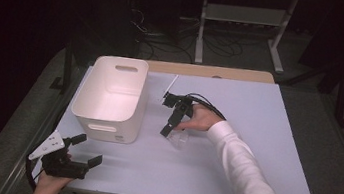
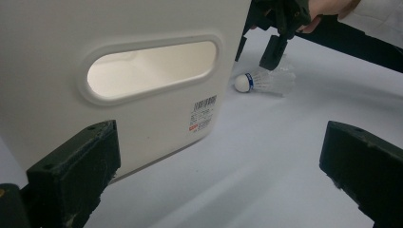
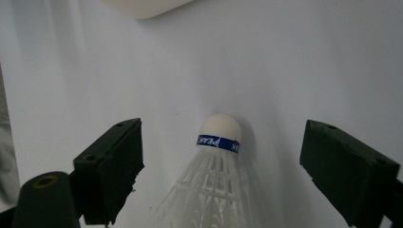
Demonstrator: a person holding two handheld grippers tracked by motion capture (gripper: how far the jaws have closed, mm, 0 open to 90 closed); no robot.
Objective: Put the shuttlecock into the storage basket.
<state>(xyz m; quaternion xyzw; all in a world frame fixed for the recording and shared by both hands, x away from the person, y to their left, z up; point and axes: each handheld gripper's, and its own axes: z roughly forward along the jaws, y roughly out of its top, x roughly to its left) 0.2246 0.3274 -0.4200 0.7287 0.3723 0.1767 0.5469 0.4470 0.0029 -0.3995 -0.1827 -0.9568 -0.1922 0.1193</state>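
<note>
Since the table [image 1: 253, 153] is bare around it and the white bin [image 1: 109, 96] stands just left of the work, the biggest risk is the bin: swing the catch over carelessly and it clips the rim or bounces off the wall. Next, the right gripper [image 3: 223, 166]: its jaws are spread with the shuttlecock [image 3: 216, 185] lying between them, pads not touching yet, so nothing is held. The shuttlecock lies on its side on the table beside the bin's near right corner, cork [image 3: 219, 127] pointing away from the gripper. Squeeze on the plastic skirt and it likely flexes, squirts out or rolls; an off-centre pinch could flick it toward the bin wall. The left gripper [image 1: 85, 150] hangs open and idle near the table's front left corner, well apart, so low risk there.
</note>
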